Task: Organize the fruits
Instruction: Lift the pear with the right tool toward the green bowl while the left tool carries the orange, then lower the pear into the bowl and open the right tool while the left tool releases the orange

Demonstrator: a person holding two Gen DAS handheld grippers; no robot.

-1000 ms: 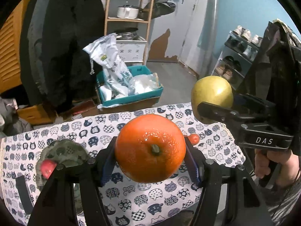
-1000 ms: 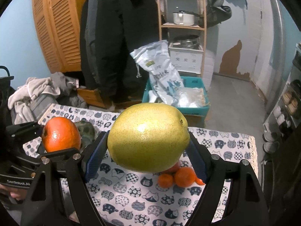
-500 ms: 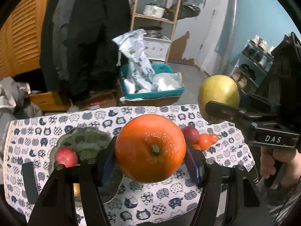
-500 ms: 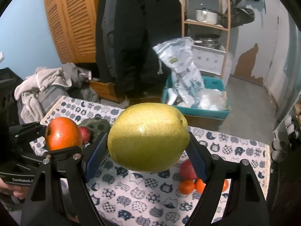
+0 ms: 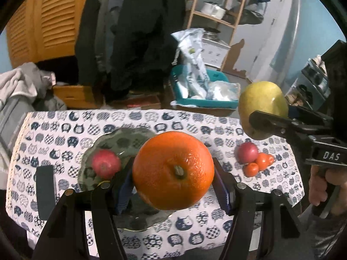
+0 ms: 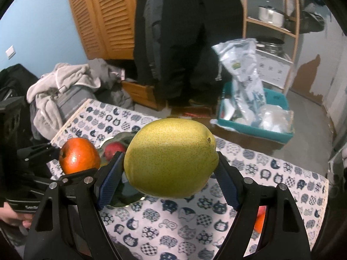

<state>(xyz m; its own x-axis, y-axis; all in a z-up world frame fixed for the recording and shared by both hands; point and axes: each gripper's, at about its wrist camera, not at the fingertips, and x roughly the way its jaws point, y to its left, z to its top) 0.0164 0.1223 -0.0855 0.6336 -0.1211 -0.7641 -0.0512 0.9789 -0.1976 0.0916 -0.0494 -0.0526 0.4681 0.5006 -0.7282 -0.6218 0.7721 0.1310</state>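
My left gripper (image 5: pixel 173 186) is shut on a large orange (image 5: pixel 173 170) and holds it above the near side of a dark green plate (image 5: pixel 121 138). A red apple (image 5: pixel 105 164) lies on that plate. My right gripper (image 6: pixel 171 177) is shut on a yellow-green pear (image 6: pixel 171 160), held above the table to the right of the plate (image 6: pixel 121 135). The pear (image 5: pixel 262 109) and the right gripper also show at the right of the left wrist view. A second red apple (image 5: pixel 247 152) and small tangerines (image 5: pixel 259 163) lie on the cloth at the right.
The table has a cat-print cloth (image 5: pixel 65 130). A black flat object (image 5: pixel 45 191) lies at its left end. Beyond the far edge stand a teal crate with bags (image 5: pixel 201 93), hanging coats (image 5: pixel 141 32), a wooden shelf (image 5: pixel 216 13) and a pile of clothes (image 6: pixel 65 86).
Both grippers have moved left and higher with their fruit. The plate with the apple now lies under the orange, and more of the table's left end shows.
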